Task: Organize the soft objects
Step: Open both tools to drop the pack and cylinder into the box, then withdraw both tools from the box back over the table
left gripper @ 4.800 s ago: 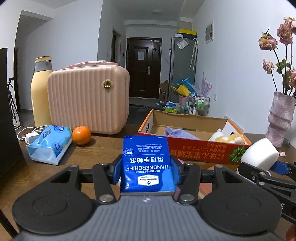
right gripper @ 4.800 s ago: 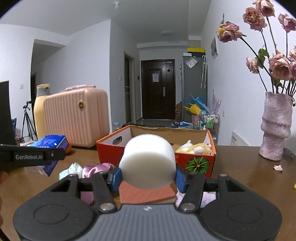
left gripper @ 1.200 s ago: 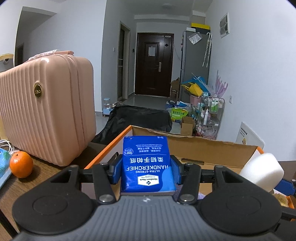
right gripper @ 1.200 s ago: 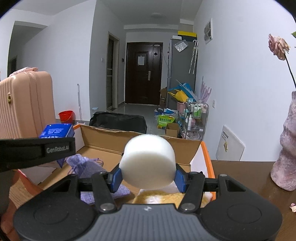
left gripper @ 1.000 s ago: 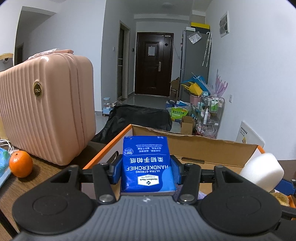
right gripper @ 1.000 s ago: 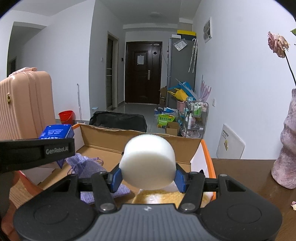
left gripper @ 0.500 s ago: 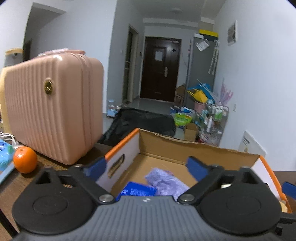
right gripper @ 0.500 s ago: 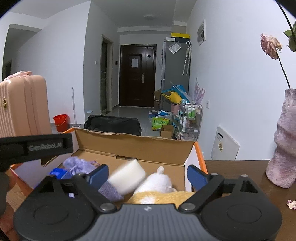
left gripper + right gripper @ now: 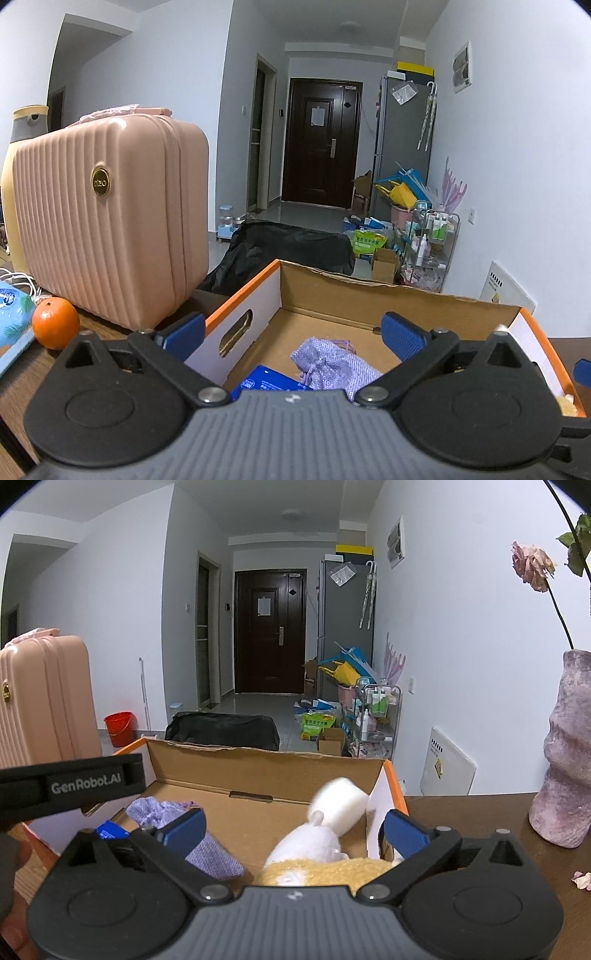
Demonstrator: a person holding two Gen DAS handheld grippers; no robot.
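An open cardboard box (image 9: 369, 286) with orange edges fills the lower middle of both views. On its floor lie a blue tissue pack (image 9: 271, 378) and a purple mesh pouch (image 9: 328, 363). My left gripper (image 9: 291, 330) hangs open above them, with nothing between its pads. My right gripper (image 9: 294, 829) has its jaws opening over the same box (image 9: 258, 771), with nothing gripped. A white foam cylinder (image 9: 341, 806), blurred, lies tilted by the box's right wall, against a white and yellow plush toy (image 9: 310, 845). The pouch (image 9: 207, 845) and tissue pack (image 9: 109, 830) show at the left.
A pink ribbed suitcase (image 9: 110, 229) stands left of the box, with an orange (image 9: 55, 323) and a light blue tissue packet (image 9: 13, 317) before it. A purple vase (image 9: 561, 775) stands on the table at the right. A black bar marked GenRobot.AI (image 9: 74, 782) crosses the left.
Both grippers opened. The blue tissue pack dropped from the left one into the box. The white foam cylinder fell from the right one and came to lie by the plush toy.
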